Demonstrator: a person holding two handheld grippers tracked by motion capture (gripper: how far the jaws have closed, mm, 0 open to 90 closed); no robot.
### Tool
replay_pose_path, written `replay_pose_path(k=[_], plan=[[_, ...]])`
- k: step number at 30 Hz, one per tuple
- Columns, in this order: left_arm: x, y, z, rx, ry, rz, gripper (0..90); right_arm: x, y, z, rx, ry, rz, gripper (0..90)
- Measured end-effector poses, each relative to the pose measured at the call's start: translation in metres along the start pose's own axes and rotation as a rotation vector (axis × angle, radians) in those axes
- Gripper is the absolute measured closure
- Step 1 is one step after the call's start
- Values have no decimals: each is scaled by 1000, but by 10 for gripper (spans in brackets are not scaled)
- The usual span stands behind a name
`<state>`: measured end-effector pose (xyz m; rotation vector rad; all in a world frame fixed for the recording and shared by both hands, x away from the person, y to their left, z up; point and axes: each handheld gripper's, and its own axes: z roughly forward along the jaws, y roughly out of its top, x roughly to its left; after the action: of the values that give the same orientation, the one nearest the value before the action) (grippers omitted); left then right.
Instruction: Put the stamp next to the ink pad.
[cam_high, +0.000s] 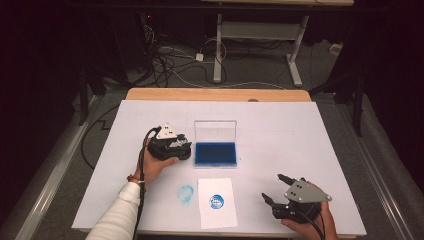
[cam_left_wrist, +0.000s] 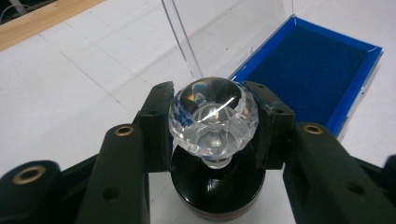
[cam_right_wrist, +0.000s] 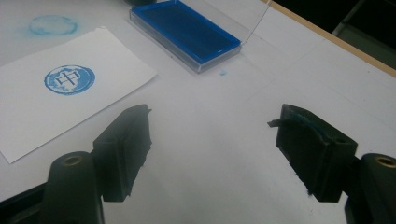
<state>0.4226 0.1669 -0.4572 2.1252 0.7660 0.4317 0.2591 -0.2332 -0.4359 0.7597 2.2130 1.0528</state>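
Stamping is looking largely done: a white paper card (cam_high: 217, 202) near the front edge of the white table (cam_high: 280, 135) is already carrying a round blue seal impression (cam_high: 216, 202), and in the right gripper view that impression (cam_right_wrist: 69, 80) is reading as the Chinese character "中" inside a ring. Just left of the card, a fainter blue ring smudge (cam_high: 185, 193) is sitting directly on the table, with no legible writing in it. The left gripper (cam_high: 172, 145) is clamping the stamp (cam_left_wrist: 213, 116) by its faceted clear crystal knob, both pads pressing on its sides, while the black round base is hanging below, just beside the left edge of the open blue ink pad (cam_high: 215, 154). The pad's clear lid (cam_high: 215, 130) is standing upright behind it. No brand or label is showing on the pad or the stamp. What is probably remaining is setting the stamp down, perhaps re-inking it for another impression, and closing the lid. The right gripper (cam_high: 277, 189) is resting near the table's front right corner, jaws standing apart with nothing between them, well away from the card.
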Motion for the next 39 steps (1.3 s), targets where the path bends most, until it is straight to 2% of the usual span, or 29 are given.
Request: replay_pose_path(k=[2,6,7,8,10,11,14,19,26,30,32,34,39], plan=[[-1,-2,-1,-5,3,-3,543,0,0,0,-1,4,2,266],[0,-6,-2,-8,-20,-17,537,0,0,2,2,10,5,266],[0,-7,-2,-7,-12,-24,511,0,0,3,2,11,6,266],[1,-8,-3,-24,-15,-39,482,0,1,3,2,10,6,266],[1,-8,-8,-83,-31,-61,478,-1,1,3,1,8,11,266],[1,-7,-10,-92,-19,-62,453,-1,0,3,4,7,12,265],[-1,-5,-15,-109,-11,-48,402,-1,-2,3,11,5,19,265],[-5,-2,-21,-105,10,-16,338,0,-3,-4,5,-10,16,266],[-14,5,-30,-103,79,30,204,-2,-6,-12,-9,-23,15,266],[-18,7,-36,-108,97,58,175,-3,-5,-12,-20,-22,10,265],[-20,8,-39,-120,91,69,175,-4,-5,-11,-17,-20,11,265],[-21,9,-41,-117,99,79,175,-4,-5,-11,-19,-20,15,265],[-26,12,-43,-115,89,102,175,-6,-5,-11,-17,-28,15,266]])
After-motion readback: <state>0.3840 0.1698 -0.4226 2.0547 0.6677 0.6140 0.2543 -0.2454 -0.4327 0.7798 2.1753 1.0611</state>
